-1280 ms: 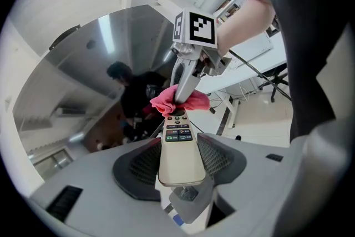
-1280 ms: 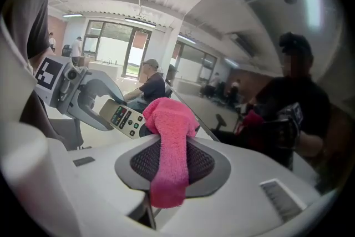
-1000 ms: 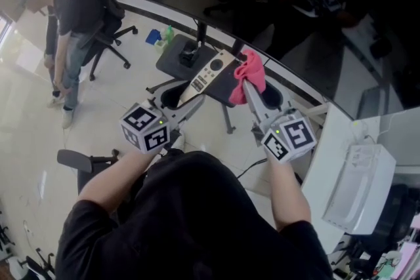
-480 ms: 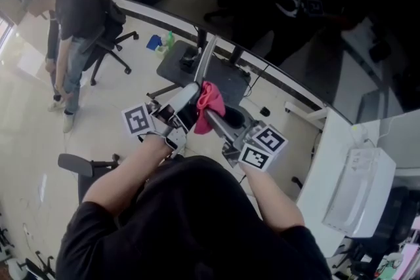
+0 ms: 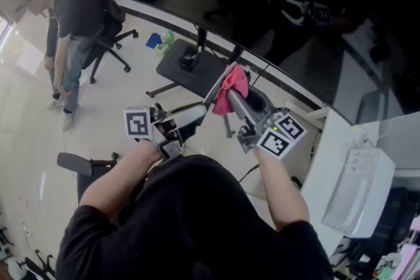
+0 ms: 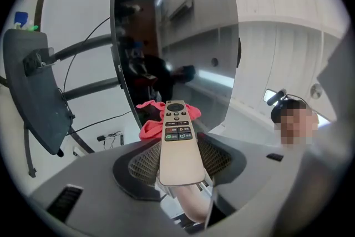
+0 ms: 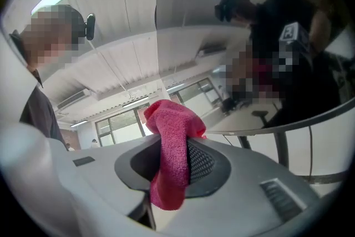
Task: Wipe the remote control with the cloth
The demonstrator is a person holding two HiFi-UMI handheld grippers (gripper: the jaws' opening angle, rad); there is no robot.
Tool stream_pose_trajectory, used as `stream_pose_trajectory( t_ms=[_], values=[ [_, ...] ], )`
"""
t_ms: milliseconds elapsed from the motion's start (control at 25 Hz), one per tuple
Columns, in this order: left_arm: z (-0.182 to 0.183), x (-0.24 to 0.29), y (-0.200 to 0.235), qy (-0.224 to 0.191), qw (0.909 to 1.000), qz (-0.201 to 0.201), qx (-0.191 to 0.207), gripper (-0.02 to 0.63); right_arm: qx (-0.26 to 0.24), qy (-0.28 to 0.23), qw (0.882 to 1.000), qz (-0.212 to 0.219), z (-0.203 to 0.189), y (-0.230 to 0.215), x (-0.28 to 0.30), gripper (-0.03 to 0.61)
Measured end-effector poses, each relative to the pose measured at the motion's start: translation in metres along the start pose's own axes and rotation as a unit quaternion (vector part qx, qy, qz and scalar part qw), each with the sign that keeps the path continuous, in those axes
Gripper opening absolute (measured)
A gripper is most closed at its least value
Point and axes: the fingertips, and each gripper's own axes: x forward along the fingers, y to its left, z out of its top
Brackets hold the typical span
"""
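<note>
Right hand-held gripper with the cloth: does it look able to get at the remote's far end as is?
Likely yes. The cloth, clamped in the right hand-held gripper, sits at the far tip of the remote control, held out by the left hand-held gripper; nothing shows between them.

head view: overhead, steeply down. gripper views: close behind left claw [image 6: 178, 155], right claw [image 7: 173, 161]. cloth [image 5: 231, 83] common to all three.
</note>
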Motion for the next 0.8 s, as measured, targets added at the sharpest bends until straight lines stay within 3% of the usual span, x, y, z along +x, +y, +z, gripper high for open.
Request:
stream_pose_trajectory(
  t_ms=[200, 480, 640, 800],
  values=[
    [-0.003, -0.001, 0.001, 0.004, 1.0000, -0.003, 0.001, 0.210, -0.018, -0.012, 1.000, -0.015, 0.019, -0.011, -0.009, 0.103],
    [0.044, -0.004, 0.009, -0.099, 0.9950, 0.001, -0.018, 0.210, -0.018, 0.039, 0.998, 0.054, -0.030, 0.040, 0.000, 0.103],
    [0.035, 0.003, 0.002, -0.066, 0.9976, -0.012, -0.017, 0.210, -0.009, 0.062, 0.995, 0.072, -0.047, 0.051, 0.009, 0.103],
    [0.011, 0.006, -0.003, -0.010, 0.9998, -0.018, -0.008, 0.210, 0.002, 0.030, 0.998, 0.047, -0.028, 0.036, 0.002, 0.103]
  ],
)
